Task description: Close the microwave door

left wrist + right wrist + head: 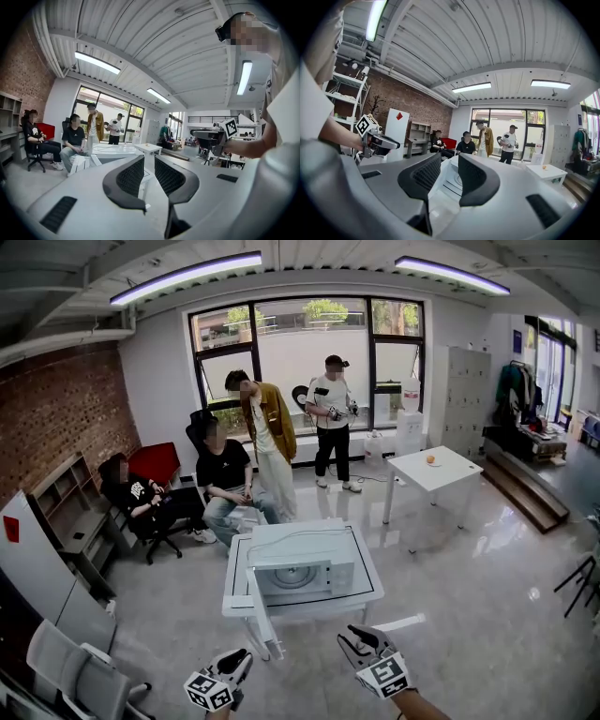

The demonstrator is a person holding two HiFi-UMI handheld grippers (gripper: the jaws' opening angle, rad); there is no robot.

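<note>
At room centre, a boxy white microwave (305, 568) sits on a white glass-topped table (375, 589). Its flat door (261, 610) looks swung out toward the near side, with a round turntable visible inside. Step: approach, no contact. Left gripper (239, 658) and right gripper (361, 638) hover near, short of the table, ribbed black jaws slightly spread and empty. Next, probably: reach the door's outer face and push it right and far.

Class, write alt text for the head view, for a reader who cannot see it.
A white microwave sits on a low white table with its door swung open toward the camera. The left gripper and right gripper are held empty, jaws apart, in front of it. Four people sit or stand near the window behind.
</note>
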